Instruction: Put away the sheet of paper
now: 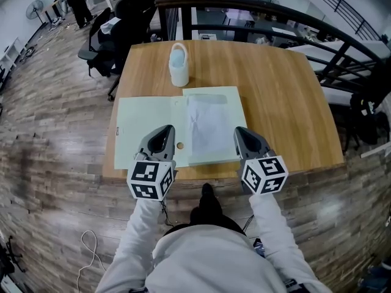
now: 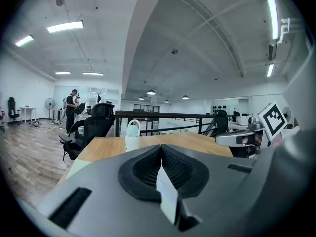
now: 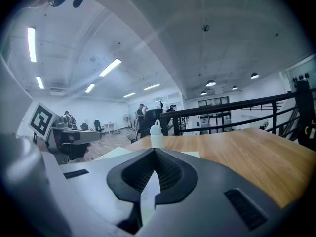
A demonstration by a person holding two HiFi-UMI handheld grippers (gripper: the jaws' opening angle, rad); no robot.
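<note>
Left gripper (image 1: 167, 129) and right gripper (image 1: 240, 131) rest, jaws together, at the open folder's (image 1: 143, 127) near edge on the counter (image 1: 275, 90). Paper (image 1: 208, 124) lies on its right half. Barely begun, I'd say: next, close the left flap over it.

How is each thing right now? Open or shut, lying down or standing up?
Folder: open, lying flat on the table.
Paper: lying flat on the folder's right half, not put away yet.
Bottle: standing upright.
Left gripper: fingers shut, over the folder's left half.
Right gripper: fingers shut, at the folder's right edge.
</note>
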